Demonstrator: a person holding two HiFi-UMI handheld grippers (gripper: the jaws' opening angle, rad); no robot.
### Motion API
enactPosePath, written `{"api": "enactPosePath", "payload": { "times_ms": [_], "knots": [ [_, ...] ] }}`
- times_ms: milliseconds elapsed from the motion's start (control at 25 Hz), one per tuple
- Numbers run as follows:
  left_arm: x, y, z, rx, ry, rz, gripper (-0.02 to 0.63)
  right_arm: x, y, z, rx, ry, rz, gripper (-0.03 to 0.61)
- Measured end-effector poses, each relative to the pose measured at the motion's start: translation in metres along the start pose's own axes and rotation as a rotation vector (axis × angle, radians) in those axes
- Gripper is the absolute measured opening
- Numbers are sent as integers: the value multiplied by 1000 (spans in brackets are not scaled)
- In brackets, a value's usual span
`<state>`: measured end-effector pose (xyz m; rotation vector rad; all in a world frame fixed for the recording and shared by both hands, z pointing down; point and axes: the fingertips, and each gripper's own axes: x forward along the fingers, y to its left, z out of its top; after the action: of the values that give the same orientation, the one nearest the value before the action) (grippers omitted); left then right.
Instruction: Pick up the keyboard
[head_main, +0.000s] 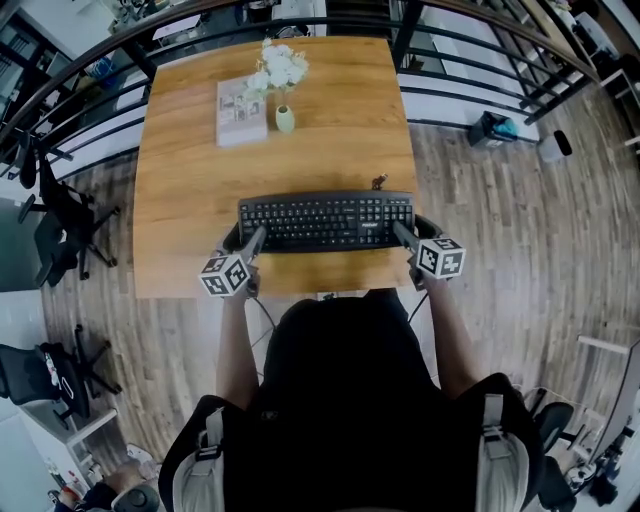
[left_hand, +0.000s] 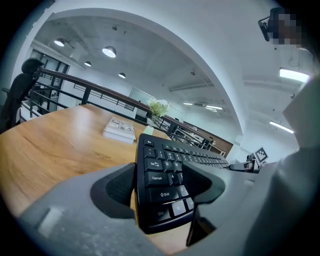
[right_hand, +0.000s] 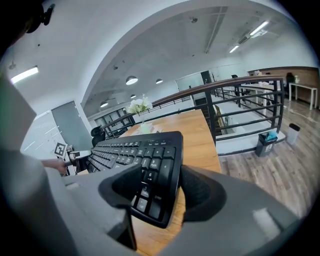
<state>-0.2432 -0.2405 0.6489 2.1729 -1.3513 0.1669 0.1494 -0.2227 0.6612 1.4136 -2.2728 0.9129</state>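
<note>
Rectangular light-brown wooden table (head_main: 190, 190): fills the upper centre of the head view.

Black full-size plastic keyboard (head_main: 327, 221): sits lengthwise at the middle of the head view, over the near part of the table, close to its front edge. Resting or raised: cannot tell.

Grey left gripper (head_main: 252, 240) with marker cube: at the keyboard's lower-left corner. Jaws closed on the left end of the keyboard, with both dark pads against it in the left gripper view (left_hand: 160, 172).

Grey right gripper (head_main: 403, 236) with marker cube: at the keyboard's lower-right corner. Jaws closed on the number-pad end, which is pinched between both pads in the right gripper view (right_hand: 161, 177).

Pale flat book (head_main: 241, 110): lies in the upper centre-left of the table, well apart from the keyboard.

Small pale-green vase (head_main: 285, 120) holding white flowers (head_main: 278, 65): stands just right of the book.
</note>
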Motion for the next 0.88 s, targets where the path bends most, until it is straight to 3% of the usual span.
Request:
{"api": "enactPosePath", "payload": {
  "times_ms": [560,880],
  "knots": [
    [-37,-29,58,45,-124,-21,298,-33,23,46,-34,-120,14,241],
    [-45,-44,66,55,-146,-36,298,-46,22,57,-43,-143,5,241]
  ]
}}
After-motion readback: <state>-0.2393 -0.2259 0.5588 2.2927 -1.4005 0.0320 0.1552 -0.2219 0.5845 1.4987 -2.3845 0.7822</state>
